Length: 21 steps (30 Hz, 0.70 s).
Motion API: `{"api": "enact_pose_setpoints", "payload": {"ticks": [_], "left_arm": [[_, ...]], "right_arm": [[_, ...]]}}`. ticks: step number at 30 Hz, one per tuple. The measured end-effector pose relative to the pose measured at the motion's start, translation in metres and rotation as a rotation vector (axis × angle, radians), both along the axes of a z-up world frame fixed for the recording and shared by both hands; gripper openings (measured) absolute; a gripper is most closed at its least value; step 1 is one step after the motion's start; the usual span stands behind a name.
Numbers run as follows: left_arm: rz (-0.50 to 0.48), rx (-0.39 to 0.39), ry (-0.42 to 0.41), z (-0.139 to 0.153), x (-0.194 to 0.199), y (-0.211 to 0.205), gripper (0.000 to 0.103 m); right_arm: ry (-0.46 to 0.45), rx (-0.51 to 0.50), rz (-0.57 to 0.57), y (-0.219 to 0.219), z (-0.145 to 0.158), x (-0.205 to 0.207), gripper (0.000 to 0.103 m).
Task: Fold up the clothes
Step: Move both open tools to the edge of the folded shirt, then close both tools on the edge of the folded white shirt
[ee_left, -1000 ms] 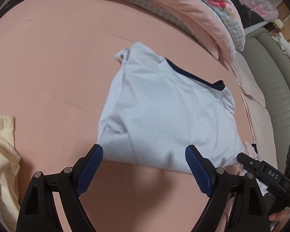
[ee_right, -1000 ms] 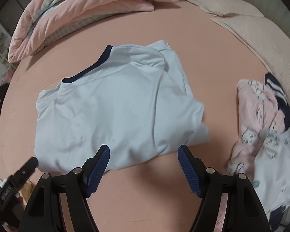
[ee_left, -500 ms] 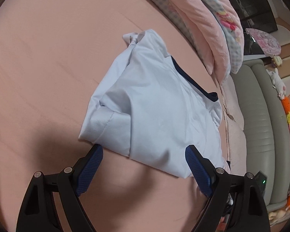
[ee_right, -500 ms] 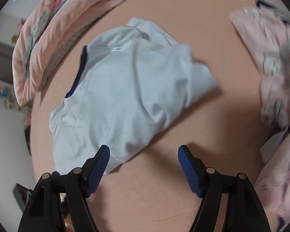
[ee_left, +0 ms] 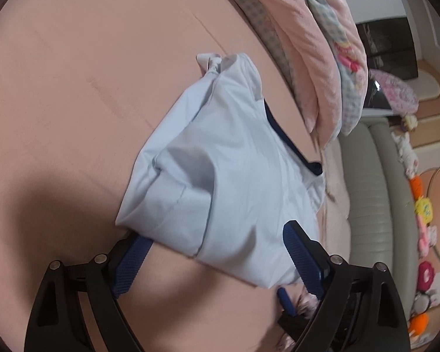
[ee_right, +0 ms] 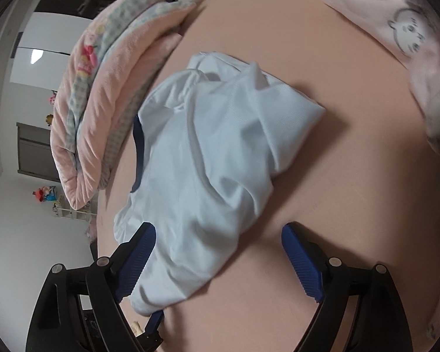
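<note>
Claws lower now, straddling shirt hem.

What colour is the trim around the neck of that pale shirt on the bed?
Dark navy blue, on the collar trim of the pale blue shirt; clearest in the left wrist view.

Left gripper wide apart, angled down, right gripper jaws opening, angled down

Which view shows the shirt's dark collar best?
The left wrist view: the navy collar runs as a long, unbroken band along the far edge of the pale blue shirt. The right wrist view shows the collar shorter, partly tucked under rumpled cloth.
</note>
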<state>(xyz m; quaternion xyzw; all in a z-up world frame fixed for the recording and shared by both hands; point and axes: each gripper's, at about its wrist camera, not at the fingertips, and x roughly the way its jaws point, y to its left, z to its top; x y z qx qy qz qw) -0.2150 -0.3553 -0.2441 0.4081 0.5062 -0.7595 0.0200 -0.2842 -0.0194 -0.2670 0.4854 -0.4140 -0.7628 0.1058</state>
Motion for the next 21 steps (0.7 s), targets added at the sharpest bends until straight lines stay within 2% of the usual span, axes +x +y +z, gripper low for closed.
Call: {"api": "enact_pose_setpoints", "payload": {"ticks": [2,11,14,17,21], "left_arm": [[0.019,0.024,0.009,-0.002,-0.003,-0.003,0.091],[0.048,0.032,0.018,0.004,-0.022,-0.008,0.092],[0.062,0.038,0.016,0.004,-0.028,-0.010,0.093],[0.063,0.043,0.019,0.004,-0.034,-0.009,0.103],[0.063,0.009,0.023,0.005,-0.034,-0.005,0.103]], "right_arm": [[0.014,-0.004,-0.001,-0.004,0.001,-0.005,0.093],[0.049,-0.048,-0.008,-0.012,0.000,-0.036,0.095],[0.049,-0.069,-0.020,-0.012,-0.001,-0.042,0.101],[0.042,-0.074,-0.028,-0.013,-0.001,-0.046,0.103],[0.030,-0.064,-0.065,-0.011,-0.004,-0.047,0.103]]}}
